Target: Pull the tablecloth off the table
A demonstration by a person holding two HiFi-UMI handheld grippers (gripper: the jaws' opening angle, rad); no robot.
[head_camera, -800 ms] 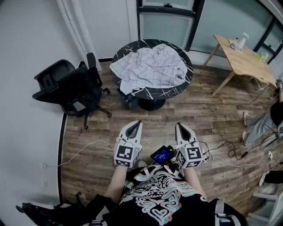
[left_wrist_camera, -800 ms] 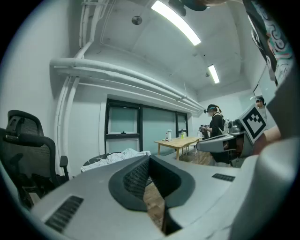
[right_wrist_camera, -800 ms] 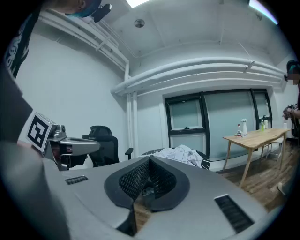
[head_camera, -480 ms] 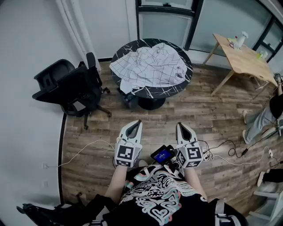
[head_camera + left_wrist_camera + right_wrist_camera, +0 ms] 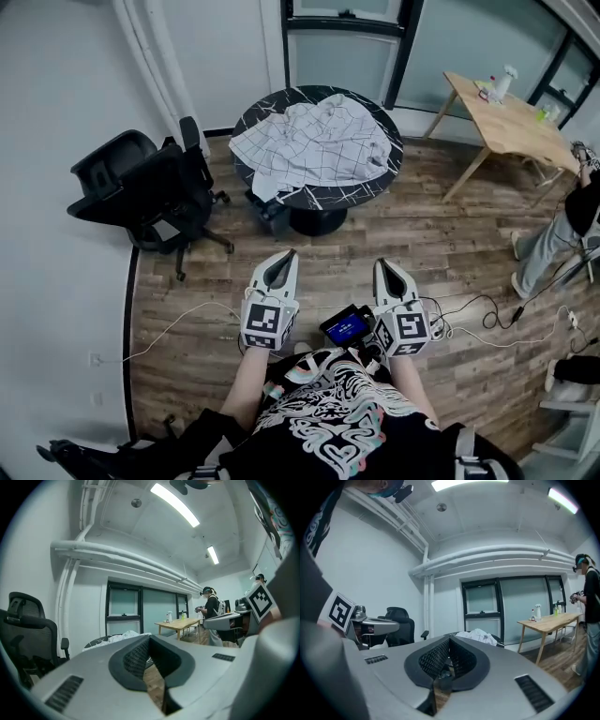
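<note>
A white checked tablecloth point(image 5: 314, 142) lies crumpled on a round black marble table point(image 5: 389, 127) at the far middle of the head view. It also shows as a pale heap, the tablecloth point(image 5: 480, 636), in the right gripper view, and the tablecloth point(image 5: 123, 636) in the left gripper view. My left gripper point(image 5: 279, 269) and right gripper point(image 5: 389, 276) are held side by side in front of my chest, well short of the table. Both are shut with nothing between their jaws.
A black office chair point(image 5: 150, 187) stands left of the table by the wall. A wooden table point(image 5: 511, 127) with bottles is at the far right, and a person point(image 5: 558, 234) stands near it. Cables point(image 5: 487, 323) trail over the wood floor to my right and left.
The view has shifted slightly, so the table sits a touch lower and closer. The person at the right has moved. Both grippers keep their pose.
</note>
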